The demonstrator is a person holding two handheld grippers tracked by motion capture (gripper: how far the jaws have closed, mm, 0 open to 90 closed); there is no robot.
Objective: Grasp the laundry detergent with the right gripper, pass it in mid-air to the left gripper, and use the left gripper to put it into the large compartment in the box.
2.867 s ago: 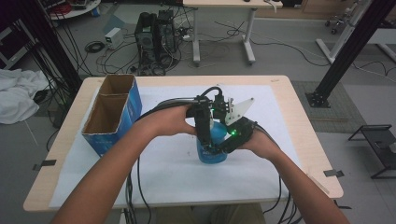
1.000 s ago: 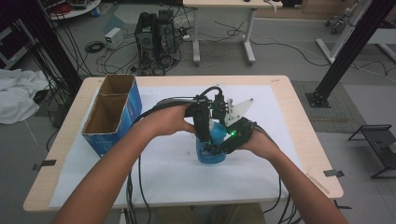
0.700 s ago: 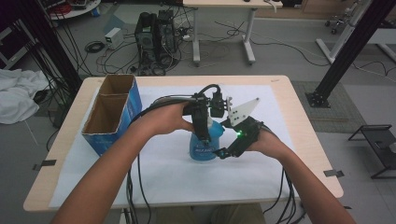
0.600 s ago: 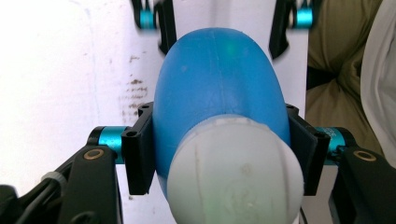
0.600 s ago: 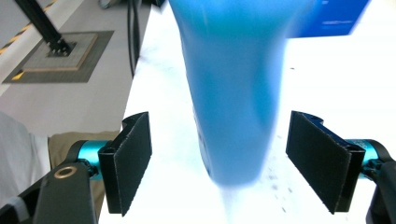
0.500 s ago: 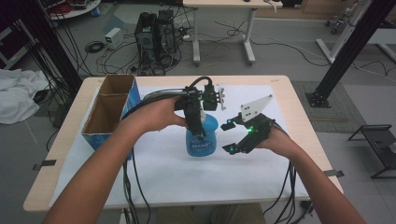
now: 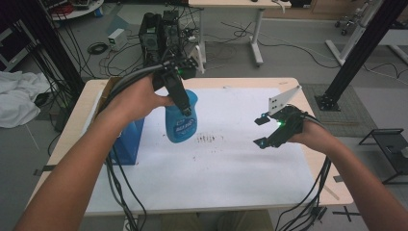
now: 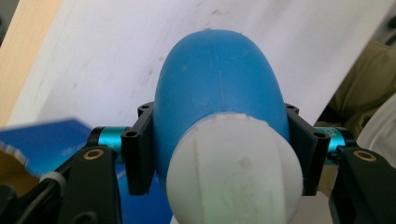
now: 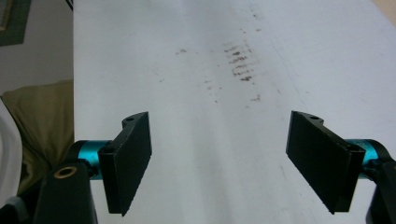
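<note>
While the left gripper [image 7: 185, 108] clamps the blue bottle [image 7: 181, 118] aloft, apparently tilted; right gripper [image 7: 261, 131] gapes.

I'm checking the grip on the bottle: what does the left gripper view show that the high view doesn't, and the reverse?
The left gripper view alone shows both black jaws pressed against the blue bottle's sides and its white end. The high view alone shows the bottle lifted above the white sheet, its label, and the right hand-held gripper open, off to the side. Both show the left hand-held gripper holding the bottle and the blue box.
</note>
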